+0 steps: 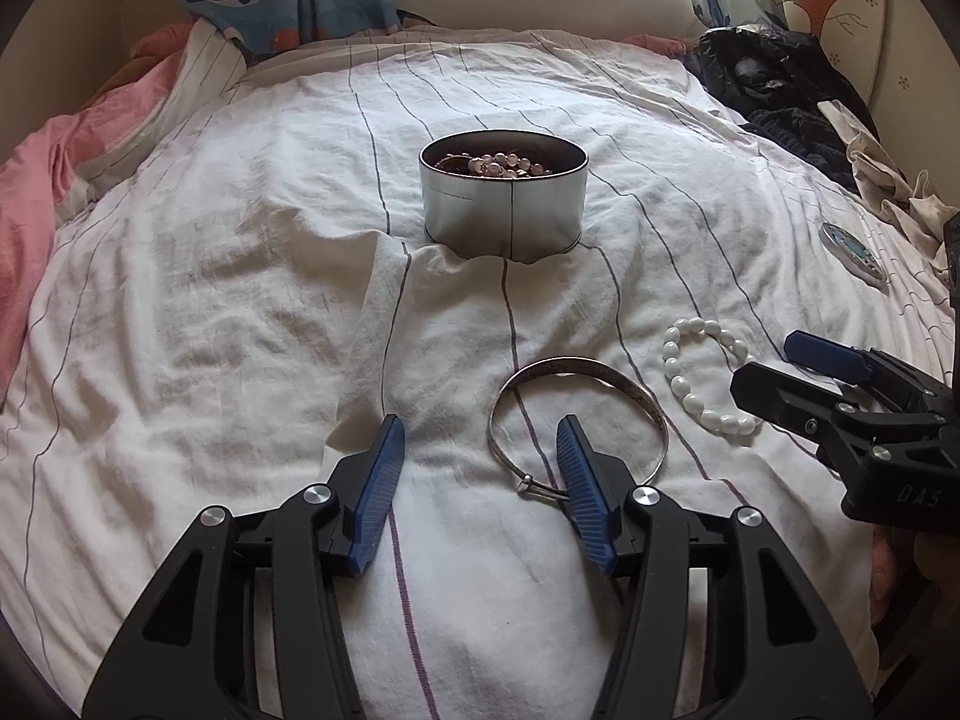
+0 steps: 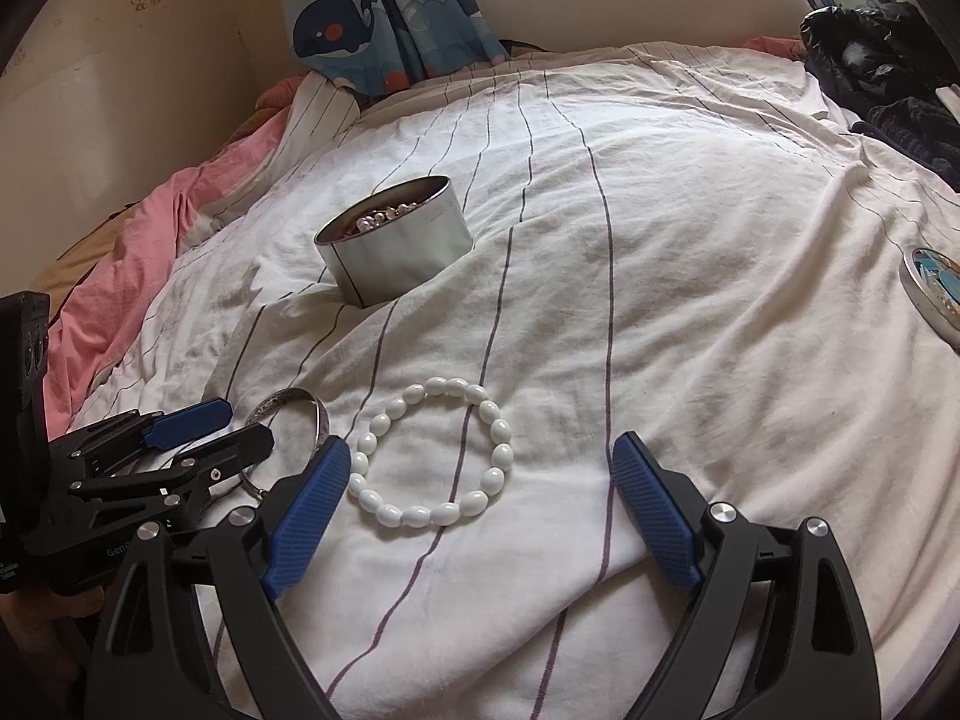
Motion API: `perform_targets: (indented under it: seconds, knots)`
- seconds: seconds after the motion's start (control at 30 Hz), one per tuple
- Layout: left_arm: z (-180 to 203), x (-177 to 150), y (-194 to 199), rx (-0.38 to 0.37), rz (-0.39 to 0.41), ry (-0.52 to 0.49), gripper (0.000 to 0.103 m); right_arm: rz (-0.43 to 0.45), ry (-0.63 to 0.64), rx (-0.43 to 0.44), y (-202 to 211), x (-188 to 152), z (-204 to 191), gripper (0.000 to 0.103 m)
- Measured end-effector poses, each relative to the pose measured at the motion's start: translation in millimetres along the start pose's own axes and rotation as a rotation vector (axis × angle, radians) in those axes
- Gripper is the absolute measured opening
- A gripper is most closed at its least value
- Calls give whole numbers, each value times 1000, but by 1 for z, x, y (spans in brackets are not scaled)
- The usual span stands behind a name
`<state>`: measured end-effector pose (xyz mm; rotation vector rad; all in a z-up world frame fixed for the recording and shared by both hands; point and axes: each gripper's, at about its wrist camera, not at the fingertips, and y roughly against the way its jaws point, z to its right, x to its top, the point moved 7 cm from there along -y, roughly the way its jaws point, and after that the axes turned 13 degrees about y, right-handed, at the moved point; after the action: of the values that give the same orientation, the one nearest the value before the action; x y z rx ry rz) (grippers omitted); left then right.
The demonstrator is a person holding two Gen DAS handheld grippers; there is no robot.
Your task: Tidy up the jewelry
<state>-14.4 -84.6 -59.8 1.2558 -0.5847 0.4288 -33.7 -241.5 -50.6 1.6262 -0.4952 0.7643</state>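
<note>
A round silver tin [image 1: 503,204] holding beaded jewelry sits on the white striped bedsheet; it also shows in the right wrist view [image 2: 399,246]. A silver bangle [image 1: 600,387] lies before my open left gripper [image 1: 480,441], whose right finger sits inside the ring. The bangle also shows in the right wrist view [image 2: 300,405]. A white bead bracelet [image 2: 432,450] lies between the open fingers of my right gripper [image 2: 480,456], near the left finger. The bracelet [image 1: 702,375] lies just left of the right gripper [image 1: 786,369] in the left wrist view.
The tin's lid [image 2: 933,294] lies at the right; it also shows in the left wrist view [image 1: 855,252]. Dark clothing [image 1: 774,84] is piled at the far right. A pink blanket [image 1: 36,192] bunches at the left. Whale-print curtains [image 2: 384,6] hang behind the bed.
</note>
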Motion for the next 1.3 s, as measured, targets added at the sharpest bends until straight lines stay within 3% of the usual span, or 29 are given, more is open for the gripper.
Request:
perform_targets:
  seconds: [0.07,0.1,0.13,0.17,0.2,0.23,0.3,0.43,0.5,0.57,0.63,0.7,0.73,0.8,0.9,1.03,1.1,1.23,1.3]
  knots:
    - [3,-1,-1,7,-5,-19,49,-9,6,-3,-2,0,-1,83]
    - [3,-2,-1,8,-8,-28,43,-15,13,-1,-3,-1,-2,67]
    - [4,-3,-1,11,-15,-40,27,-27,23,13,-5,-2,-4,52]
    - [5,-4,-1,22,-16,-53,19,-46,43,28,-9,-3,-9,30]
    - [4,-5,2,30,-17,-64,15,-49,67,38,-9,-4,-14,16]
    - [4,-7,4,35,-21,-72,12,-44,100,68,-7,-4,-23,11]
    - [-1,-6,9,37,-17,-63,11,-23,174,129,0,-5,-44,10]
    - [-9,-5,9,1,-21,-13,11,-18,216,95,2,-6,-52,15]
    - [-9,-5,7,-9,-29,-3,13,-32,145,98,-1,-5,-40,46]
    - [-8,-5,4,-14,-30,-1,16,-57,117,108,-6,-7,-35,46]
    - [-6,-6,3,-9,-26,-13,16,-71,151,97,-8,-7,-41,40]
    - [-4,-6,5,-17,-21,-18,14,-80,187,109,-10,-8,-48,11]
    - [-4,-5,7,-23,-15,-16,8,-75,192,117,-9,-8,-50,8]
    - [-2,-1,16,-61,18,-3,0,-37,154,136,0,-5,-45,8]
    - [1,6,24,-66,57,-12,0,40,41,159,15,1,-27,8]
    - [-2,-3,8,-52,-13,-4,1,-10,-33,152,5,-3,-12,10]
    - [-4,-2,7,-51,-14,10,5,-29,-18,150,1,-4,-16,36]
    - [-4,-4,3,-66,-29,21,27,-65,62,104,-6,-7,-26,36]
    - [3,-7,1,-54,-32,-23,35,-77,80,99,-8,-8,-29,23]
